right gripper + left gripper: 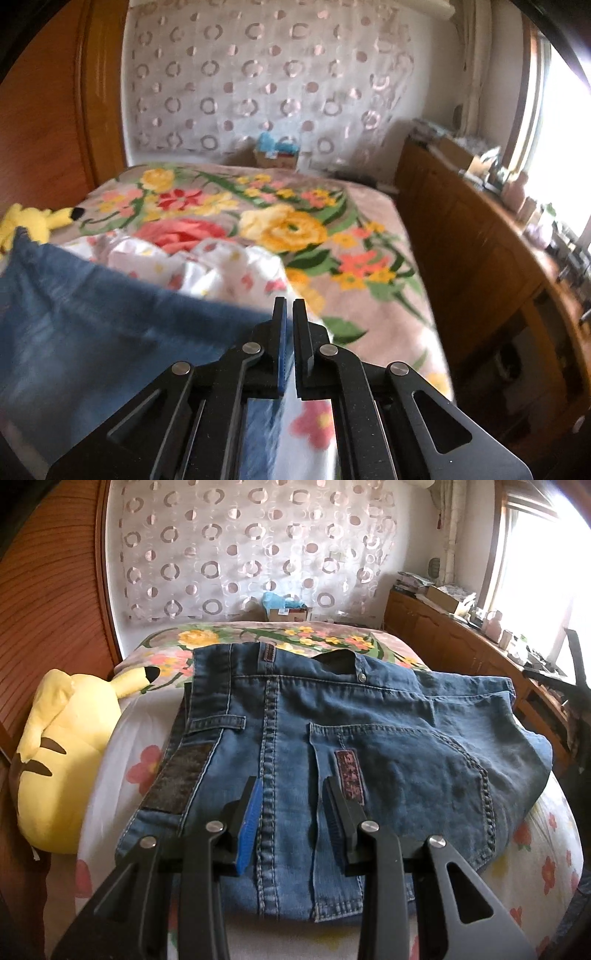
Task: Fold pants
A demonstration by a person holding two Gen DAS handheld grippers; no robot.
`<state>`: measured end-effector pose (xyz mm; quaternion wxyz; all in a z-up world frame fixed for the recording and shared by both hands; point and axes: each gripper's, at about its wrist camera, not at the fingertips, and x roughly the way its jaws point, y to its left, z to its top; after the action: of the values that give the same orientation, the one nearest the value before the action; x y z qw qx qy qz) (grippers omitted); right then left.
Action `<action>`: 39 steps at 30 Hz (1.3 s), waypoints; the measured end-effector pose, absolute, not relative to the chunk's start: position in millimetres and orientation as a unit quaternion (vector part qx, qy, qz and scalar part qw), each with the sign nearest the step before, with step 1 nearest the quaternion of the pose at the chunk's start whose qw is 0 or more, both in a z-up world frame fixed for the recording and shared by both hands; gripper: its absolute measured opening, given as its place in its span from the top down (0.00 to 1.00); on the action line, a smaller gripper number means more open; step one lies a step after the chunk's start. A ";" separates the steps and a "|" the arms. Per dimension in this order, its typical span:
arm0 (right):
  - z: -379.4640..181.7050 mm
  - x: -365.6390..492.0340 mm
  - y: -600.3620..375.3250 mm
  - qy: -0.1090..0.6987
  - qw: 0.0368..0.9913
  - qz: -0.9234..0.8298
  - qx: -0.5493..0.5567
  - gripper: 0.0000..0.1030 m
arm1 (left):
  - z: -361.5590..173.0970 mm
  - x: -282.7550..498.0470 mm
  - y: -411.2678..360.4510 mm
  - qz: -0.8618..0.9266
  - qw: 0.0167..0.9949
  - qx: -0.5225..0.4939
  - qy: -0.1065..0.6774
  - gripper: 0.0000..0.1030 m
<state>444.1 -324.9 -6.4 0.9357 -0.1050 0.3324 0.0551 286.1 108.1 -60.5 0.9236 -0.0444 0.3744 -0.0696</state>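
The blue pants (332, 746) lie folded on the bed (535, 849), with the waistband on the far side toward the flowered blanket (314, 229). The left claw (293, 790) is spread wide and hangs just above the pants, over the back pocket seam. The right claw (290, 308) is pressed together on an edge of the pants (92, 332). A yellow plush toy (66, 746) lies beside the pants.
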 end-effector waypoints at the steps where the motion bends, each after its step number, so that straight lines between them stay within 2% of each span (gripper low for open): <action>1: -7.5 435.8 -324.4 0.340 0.933 0.060 -0.101 0.80 | -59.0 285.5 108.4 -0.071 0.924 -0.046 0.374 0.69; 3: -9.5 415.6 -324.9 0.349 0.930 0.068 -0.093 0.61 | -56.6 282.1 109.0 -0.072 0.925 -0.047 0.371 0.69; 11: -22.8 353.2 -341.9 0.392 0.913 0.096 -0.060 0.56 | -56.5 271.6 111.2 -0.065 0.925 -0.048 0.371 0.69; 13: -30.8 344.1 -344.0 0.402 0.909 0.095 -0.057 0.46 | -58.1 268.7 113.7 -0.062 0.925 -0.051 0.371 0.69; 15: -42.2 337.6 -345.3 0.412 0.904 0.098 -0.049 0.45 | -58.9 265.3 114.7 -0.058 0.924 -0.052 0.374 0.69; 27: -82.1 330.3 -334.5 0.464 0.879 0.106 -0.030 0.45 | -70.7 253.7 118.8 -0.032 0.921 -0.041 0.387 0.69; 34: -87.9 322.7 -326.0 0.449 0.886 0.101 -0.060 0.64 | -72.6 250.6 139.4 -0.009 0.920 -0.052 0.387 0.69; 39: -89.9 321.4 -324.2 0.439 0.890 0.103 -0.063 0.66 | -67.9 243.4 161.6 0.016 0.926 -0.060 0.373 0.69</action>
<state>321.4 -324.2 -89.9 0.8905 -0.0628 0.4387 0.1032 243.4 161.6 -67.9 0.9256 -0.0598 0.3735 0.0157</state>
